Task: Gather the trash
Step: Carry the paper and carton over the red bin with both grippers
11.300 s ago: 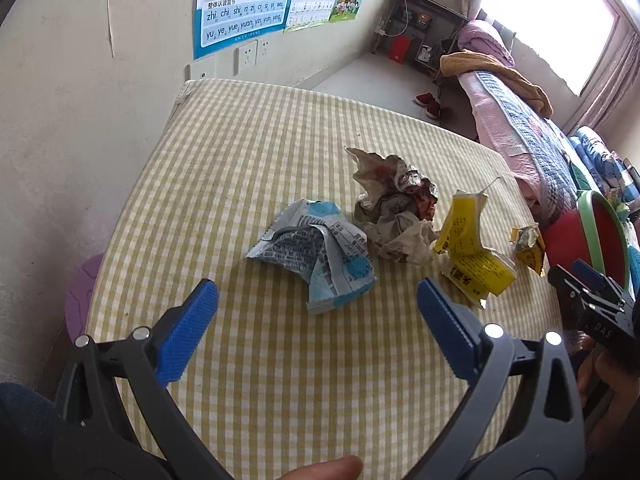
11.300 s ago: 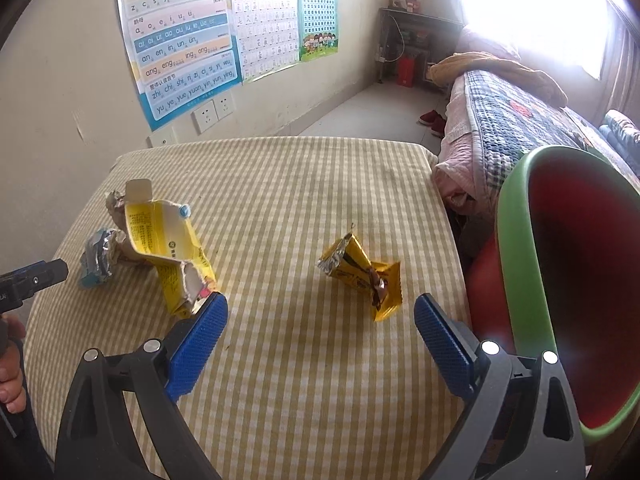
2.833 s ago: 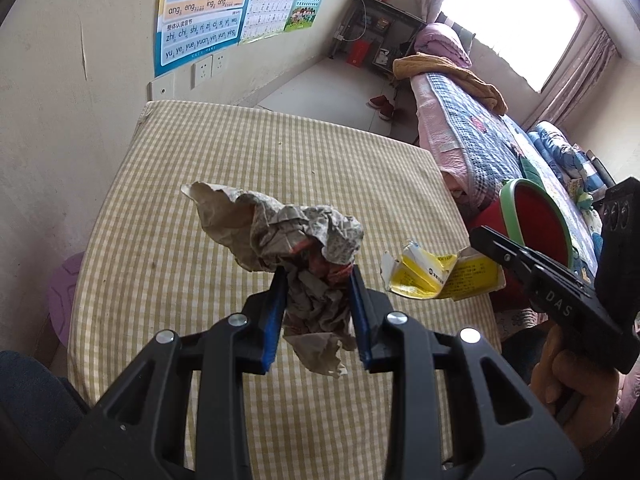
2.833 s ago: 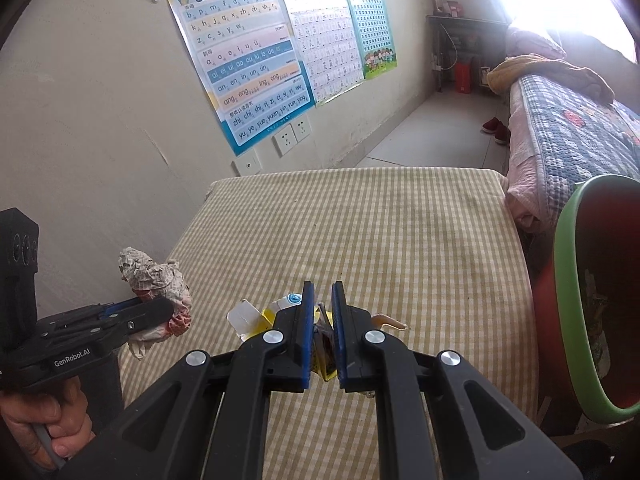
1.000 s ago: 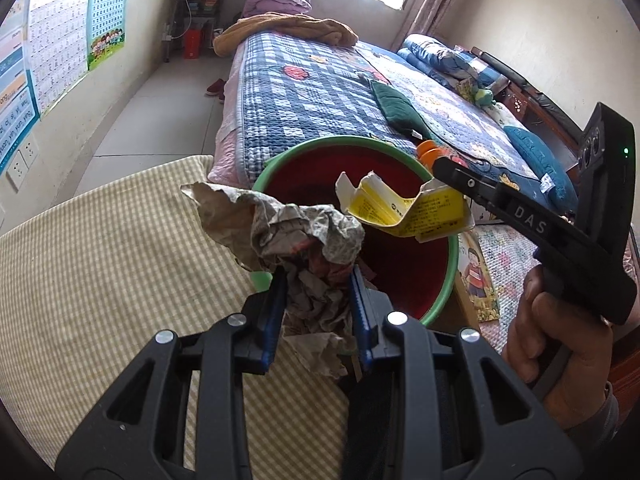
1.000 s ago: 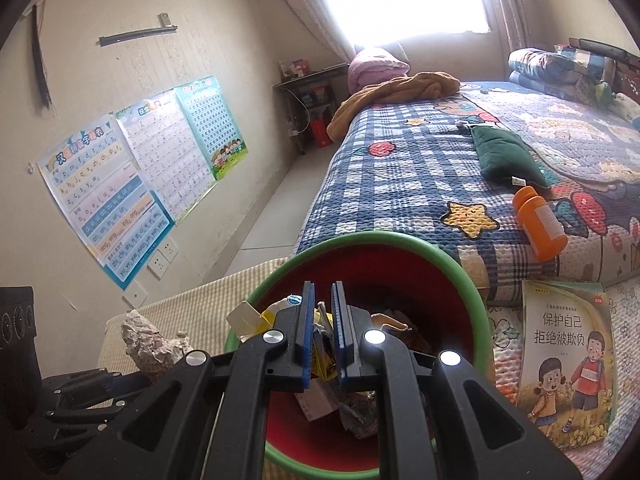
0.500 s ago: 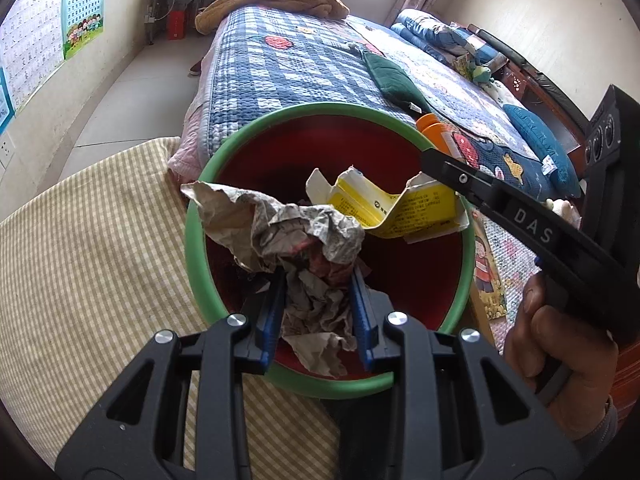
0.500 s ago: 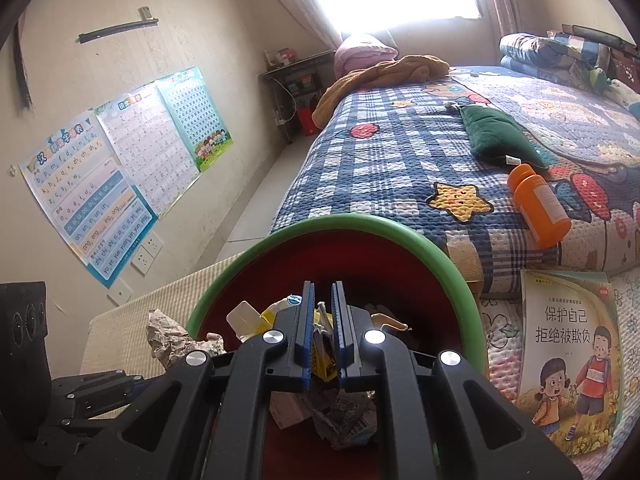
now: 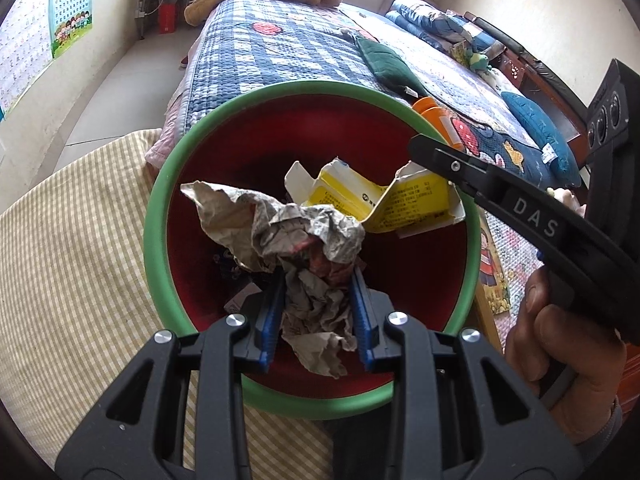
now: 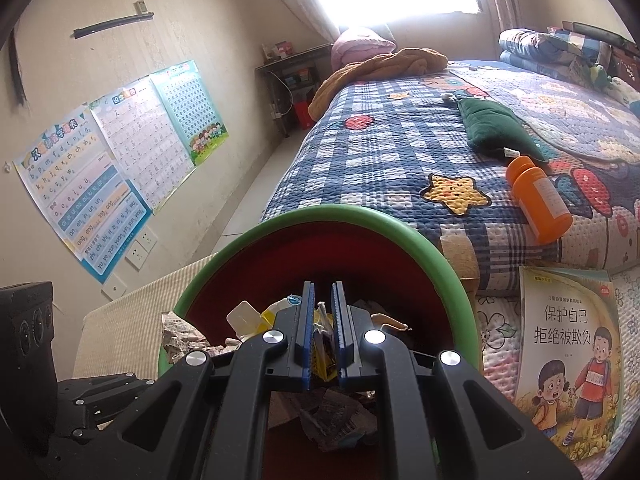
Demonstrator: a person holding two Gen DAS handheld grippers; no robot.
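My left gripper [image 9: 318, 312] is shut on a crumpled grey-brown paper wad [image 9: 296, 240] and holds it over the mouth of a red bin with a green rim [image 9: 160, 200]. In the same view the right gripper's black finger [image 9: 480, 184] comes in from the right, carrying a torn yellow carton [image 9: 384, 200] above the bin. In the right wrist view my right gripper [image 10: 322, 316] is shut on that yellow carton [image 10: 320, 344], low over the bin rim [image 10: 360, 216]. Crumpled paper [image 10: 340, 420] lies inside the bin, and the paper wad [image 10: 180, 336] shows at the left rim.
A table with a yellow checked cloth [image 9: 72, 260] lies left of the bin. Beyond it stands a bed with a blue patchwork quilt [image 10: 400, 140], an orange bottle [image 10: 538, 200] and a green cushion [image 10: 496, 128]. A children's book [image 10: 568, 360] lies on the floor. A hand [image 9: 560, 352] grips the right tool.
Both grippers have sunk toward the bin, which now fills more of each view. The paper wad and yellow carton have come to hang over the bin's opening. Neither grip has altered.
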